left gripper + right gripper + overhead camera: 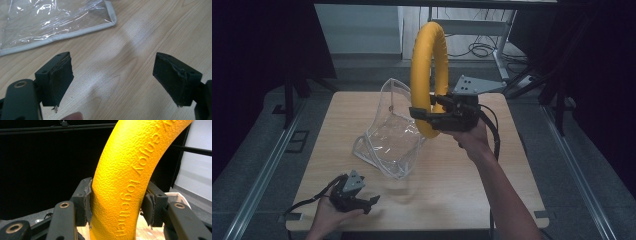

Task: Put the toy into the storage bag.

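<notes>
A: What does the high view give you?

B: The right gripper is raised above the middle of the tabletop, clamped on the lower arc of a yellow ring. The ring stands on edge in the air, its plane nearly edge-on to the camera, its long axis running up and down, its top above the tabletop's far edge. Just beside it, toward the left edge, a clear plastic bag with pale piping sits half upright on the wood. The left gripper rests near the near left corner, held in a hand, well apart from the bag.

A: And the left gripper view?

B: Its jaws are spread wide with nothing between them but bare wood grain. A corner of the bag lies flat beyond them, apart from both pads.

A: The right gripper view?

B: Both pads press the ring from either side. Here you get its pebbled skin and raised lettering running along the tube, "enjoy together".

A: The room?

B: A light wooden table on grey floor, dark curtains at both sides, cables on the floor past the far edge.
</notes>
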`<control>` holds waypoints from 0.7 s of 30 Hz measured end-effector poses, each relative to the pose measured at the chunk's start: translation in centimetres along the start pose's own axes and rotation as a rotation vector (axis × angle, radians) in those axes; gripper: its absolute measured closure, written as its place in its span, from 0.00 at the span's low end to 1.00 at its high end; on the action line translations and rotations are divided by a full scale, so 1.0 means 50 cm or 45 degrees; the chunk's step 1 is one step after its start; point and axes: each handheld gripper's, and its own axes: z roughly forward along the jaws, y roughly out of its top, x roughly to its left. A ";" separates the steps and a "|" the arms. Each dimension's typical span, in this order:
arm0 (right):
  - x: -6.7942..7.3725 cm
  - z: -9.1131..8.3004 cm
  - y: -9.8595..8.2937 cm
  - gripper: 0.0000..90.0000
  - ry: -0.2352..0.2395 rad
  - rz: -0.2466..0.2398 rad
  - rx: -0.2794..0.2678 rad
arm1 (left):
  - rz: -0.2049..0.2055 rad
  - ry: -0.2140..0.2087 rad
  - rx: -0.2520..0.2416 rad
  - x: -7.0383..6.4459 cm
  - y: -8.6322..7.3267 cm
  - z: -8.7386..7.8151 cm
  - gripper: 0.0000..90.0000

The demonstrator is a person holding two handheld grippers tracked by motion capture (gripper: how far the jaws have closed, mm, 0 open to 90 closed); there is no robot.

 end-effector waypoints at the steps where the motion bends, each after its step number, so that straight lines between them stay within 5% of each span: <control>1: 0.000 0.000 0.000 0.54 0.000 0.000 0.000 | 0.001 0.001 0.000 0.000 0.000 0.000 0.18; 21: 0.025 0.059 0.025 0.54 0.084 -0.035 -0.009 | -0.004 0.005 -0.009 0.002 0.000 -0.005 0.18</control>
